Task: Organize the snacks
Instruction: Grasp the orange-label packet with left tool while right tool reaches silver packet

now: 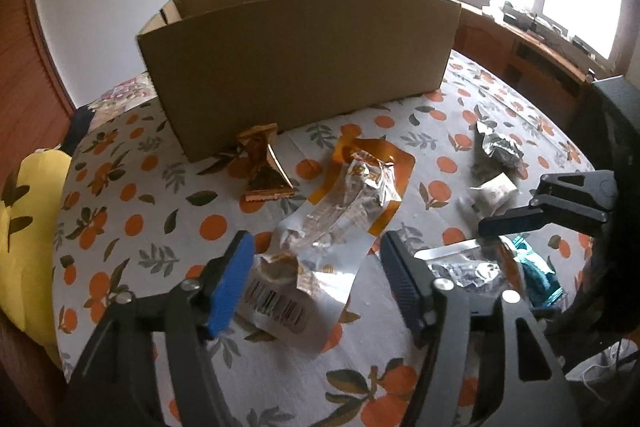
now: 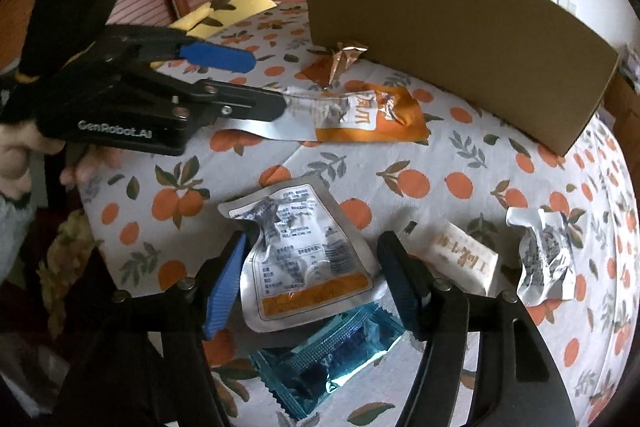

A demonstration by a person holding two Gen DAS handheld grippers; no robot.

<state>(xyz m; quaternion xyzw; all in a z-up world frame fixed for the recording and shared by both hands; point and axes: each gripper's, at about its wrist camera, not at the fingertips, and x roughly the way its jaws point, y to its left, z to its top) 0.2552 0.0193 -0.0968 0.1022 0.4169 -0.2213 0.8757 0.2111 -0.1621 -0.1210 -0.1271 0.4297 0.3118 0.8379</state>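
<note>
The scene is viewed from two fisheye cameras, each mounted behind its own gripper and tilted steeply down at a table [image 1: 160, 211] covered in an orange-print cloth. In the left wrist view, the left gripper [image 1: 316, 279] is seen close below, with the cardboard box [image 1: 304, 67] faced squarely and a window at the far right. In the right wrist view, the right gripper [image 2: 310, 279] fills the foreground, and the box is seen obliquely from its right. Both views share the box, the orange-and-silver snack pouch [image 1: 352, 195] and the table's middle. Each gripper is caught in the other's view; the edges are heavily warped, so the depths there are perhaps misleading.
</note>
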